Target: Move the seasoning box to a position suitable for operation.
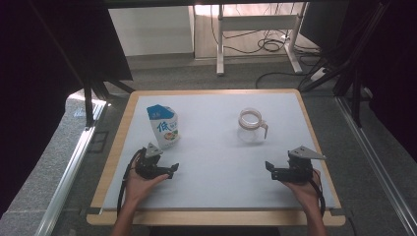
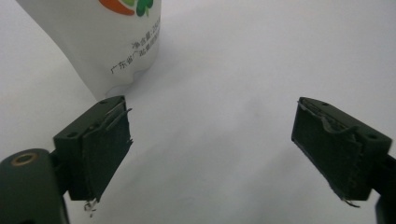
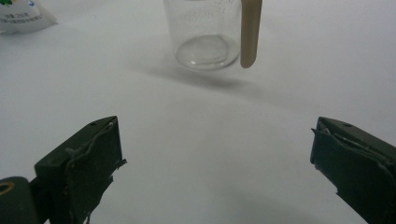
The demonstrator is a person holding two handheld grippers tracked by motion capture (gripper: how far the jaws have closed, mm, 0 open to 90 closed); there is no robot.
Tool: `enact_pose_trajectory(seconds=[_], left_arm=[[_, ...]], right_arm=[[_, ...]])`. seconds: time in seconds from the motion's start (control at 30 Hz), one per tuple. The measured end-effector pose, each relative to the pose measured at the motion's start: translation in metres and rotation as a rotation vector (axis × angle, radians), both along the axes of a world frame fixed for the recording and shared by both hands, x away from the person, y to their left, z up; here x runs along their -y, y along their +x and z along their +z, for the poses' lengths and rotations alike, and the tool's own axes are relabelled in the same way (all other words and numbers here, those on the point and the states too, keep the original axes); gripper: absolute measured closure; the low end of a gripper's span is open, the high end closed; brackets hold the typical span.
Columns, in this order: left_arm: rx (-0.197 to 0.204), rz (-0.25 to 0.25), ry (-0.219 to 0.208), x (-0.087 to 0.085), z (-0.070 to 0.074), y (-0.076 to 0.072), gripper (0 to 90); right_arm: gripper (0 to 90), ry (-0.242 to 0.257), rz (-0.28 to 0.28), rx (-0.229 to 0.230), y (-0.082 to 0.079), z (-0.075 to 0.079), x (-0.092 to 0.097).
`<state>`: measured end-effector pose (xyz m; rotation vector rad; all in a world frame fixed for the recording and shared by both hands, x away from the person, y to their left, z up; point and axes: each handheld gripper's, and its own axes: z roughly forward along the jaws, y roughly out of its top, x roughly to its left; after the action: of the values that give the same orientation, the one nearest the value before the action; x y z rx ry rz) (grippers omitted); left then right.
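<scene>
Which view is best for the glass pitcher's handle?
Right gripper view: the glass pitcher stands close ahead, its tan handle sharp against the wall. High view shows the whole pitcher small, handle barely readable. Left gripper view faces the pouch instead.

You've got a wood-edged table with a pale grey top (image 1: 221, 196), grey carpet floor (image 1: 44, 162), white-legged desk frame (image 1: 255, 22) behind, black cables (image 1: 268, 45) underneath.
</scene>
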<state>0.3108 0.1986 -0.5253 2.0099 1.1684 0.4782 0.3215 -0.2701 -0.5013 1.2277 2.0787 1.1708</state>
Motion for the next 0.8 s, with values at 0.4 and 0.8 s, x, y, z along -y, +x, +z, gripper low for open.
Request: enact_pose_trajectory(seconds=[0.4,0.8], left_arm=[[-0.005,-0.029,-0.016,0.003,0.003,-0.005,22.4],[-0.003,-0.062,-0.06,0.001,0.011,-0.007,22.7]], right_arm=[[10.7,0.021,0.025,0.014,-0.006,0.003,0.011],[6.5,-0.023,0.083,0.057,0.022,0.047,-0.011]])
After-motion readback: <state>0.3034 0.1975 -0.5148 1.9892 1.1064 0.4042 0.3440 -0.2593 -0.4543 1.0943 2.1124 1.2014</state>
